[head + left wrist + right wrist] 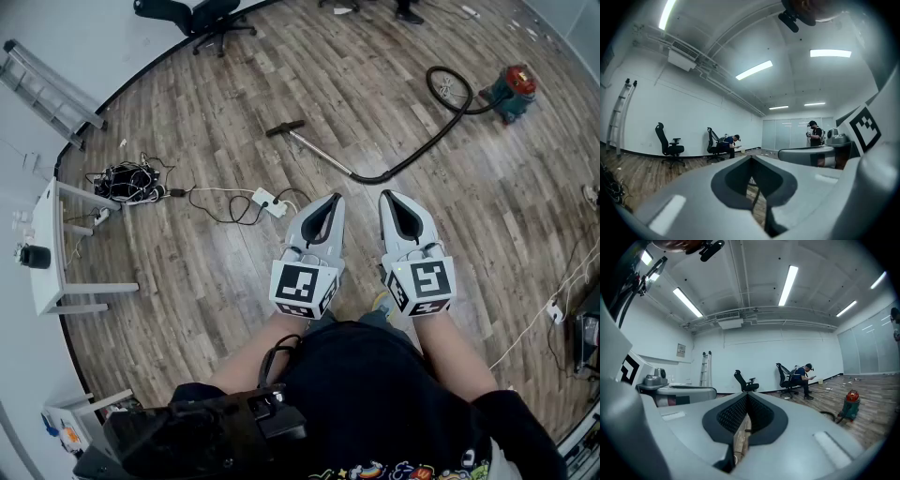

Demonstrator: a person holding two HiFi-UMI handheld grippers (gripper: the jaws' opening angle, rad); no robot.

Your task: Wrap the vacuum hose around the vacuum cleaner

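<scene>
The small red and dark-green canister vacuum cleaner (511,89) stands on the wooden plank floor (216,112) well ahead of the person and off to the person's right. Its black flexible hose (434,139) makes a loose loop just beside the canister. From there it sweeps back towards the person before joining a straight silver wand (322,154), which points away from the vacuum cleaner on the side opposite the loop. The long axis of hose and wand thus lies slantwise across the person's front. The left hand-held gripper (335,199) and the right hand-held gripper (385,196) sit side by side close to the body, well apart from the vacuum cleaner. Each has its jaws drawn together with nothing between them. The right one is the nearer to the canister and loop, the left to the wand. A white power strip (267,200) with trailing cables lies beyond the wand from the vacuum cleaner. The floor around the canister looks largely open, which should leave room for carrying the hose round it.
</scene>
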